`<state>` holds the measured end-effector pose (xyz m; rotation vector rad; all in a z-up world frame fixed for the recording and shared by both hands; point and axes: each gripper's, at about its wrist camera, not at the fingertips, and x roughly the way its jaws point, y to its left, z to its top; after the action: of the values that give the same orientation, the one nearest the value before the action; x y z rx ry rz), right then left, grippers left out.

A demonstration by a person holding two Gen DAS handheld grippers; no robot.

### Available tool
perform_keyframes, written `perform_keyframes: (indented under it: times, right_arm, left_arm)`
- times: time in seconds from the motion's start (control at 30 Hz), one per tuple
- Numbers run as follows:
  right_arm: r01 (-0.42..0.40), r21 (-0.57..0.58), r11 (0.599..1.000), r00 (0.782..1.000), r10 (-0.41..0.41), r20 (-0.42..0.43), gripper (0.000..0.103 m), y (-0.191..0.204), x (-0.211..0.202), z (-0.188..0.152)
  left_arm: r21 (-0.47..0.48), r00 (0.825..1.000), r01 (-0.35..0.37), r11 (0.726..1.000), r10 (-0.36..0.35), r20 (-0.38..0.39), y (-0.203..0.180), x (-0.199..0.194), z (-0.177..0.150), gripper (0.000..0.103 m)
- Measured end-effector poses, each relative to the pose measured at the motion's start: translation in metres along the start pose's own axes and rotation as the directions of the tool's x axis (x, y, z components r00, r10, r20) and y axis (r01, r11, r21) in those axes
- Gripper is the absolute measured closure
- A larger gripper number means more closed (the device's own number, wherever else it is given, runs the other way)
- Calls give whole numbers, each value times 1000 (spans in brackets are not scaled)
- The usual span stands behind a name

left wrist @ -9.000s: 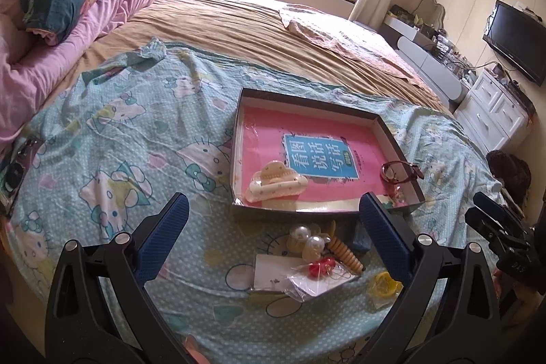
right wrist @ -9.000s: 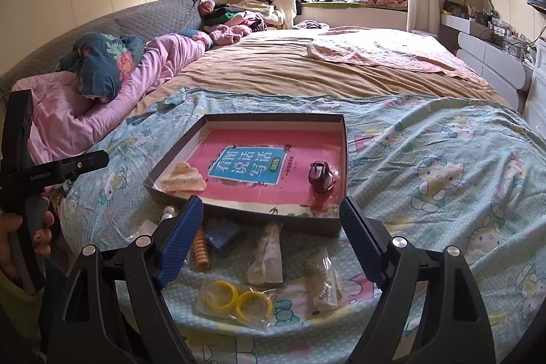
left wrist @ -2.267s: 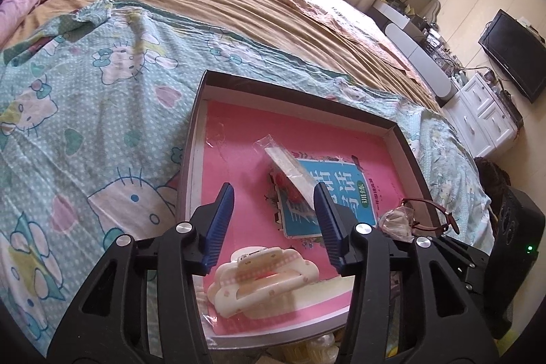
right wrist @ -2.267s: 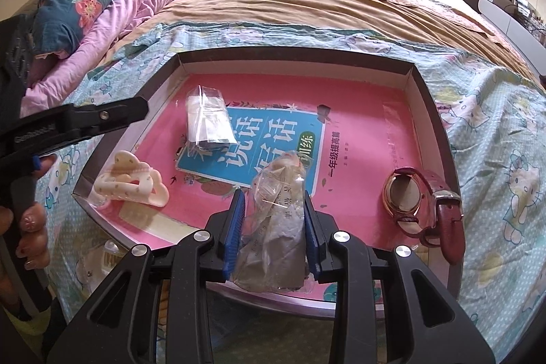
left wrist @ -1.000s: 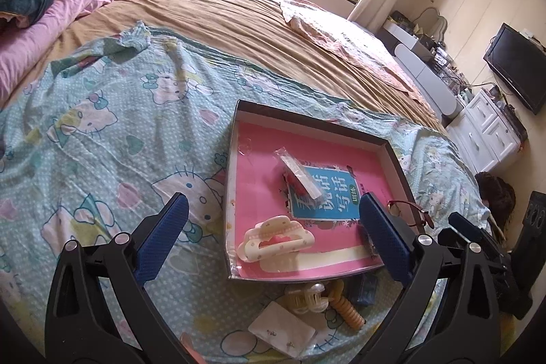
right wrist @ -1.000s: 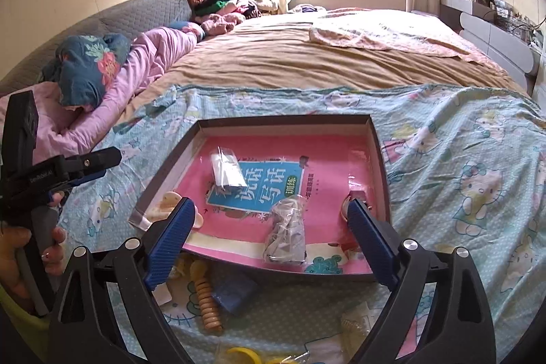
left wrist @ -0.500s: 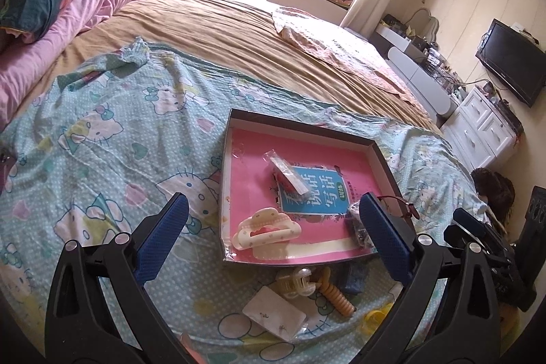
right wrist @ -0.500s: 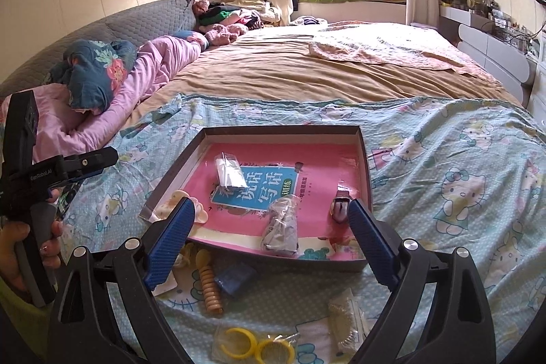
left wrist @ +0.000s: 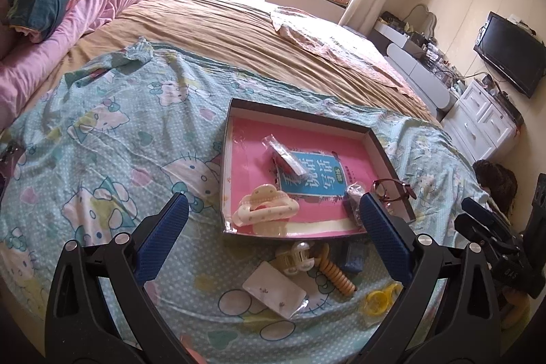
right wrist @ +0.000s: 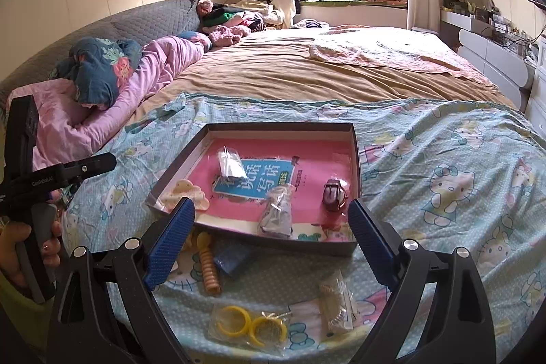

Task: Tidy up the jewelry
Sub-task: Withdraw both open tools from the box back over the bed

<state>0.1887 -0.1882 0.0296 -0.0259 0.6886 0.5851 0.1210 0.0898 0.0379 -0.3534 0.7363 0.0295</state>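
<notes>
Bedspread (left wrist: 102, 139), tray (left wrist: 307, 115), Chinese-titled book (left wrist: 312, 174)

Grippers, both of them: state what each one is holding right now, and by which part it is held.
Nothing is held. The left gripper and the right gripper are both wide open, with nothing between their fingers, hovering short of the tray.

One dark shallow cardboard tray (right wrist: 355, 145) on the bed holds one cream claw clip (left wrist: 264, 205), one maroon-strapped watch (right wrist: 332, 193) and two clear plastic packets (right wrist: 230, 164). Outside: two yellow plastic rings (right wrist: 247, 323), one orange spiral hair tie (right wrist: 209, 268), one white earring card (left wrist: 274, 289).
</notes>
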Motion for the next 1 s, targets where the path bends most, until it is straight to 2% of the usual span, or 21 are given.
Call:
perform_keyframes:
  times: [0.57,1.0]
  right_arm:
    - [-43,-59,997,993,36,-110,13,10,6,-39]
    - [-68,-68,995,974,51,-220,13,15,23,-80]
  left_arm:
    - [37,993,-61,997,64,-99,-1,16,-43,10]
    - [107,975,-129,986,146,-169,-5,36,-70,10]
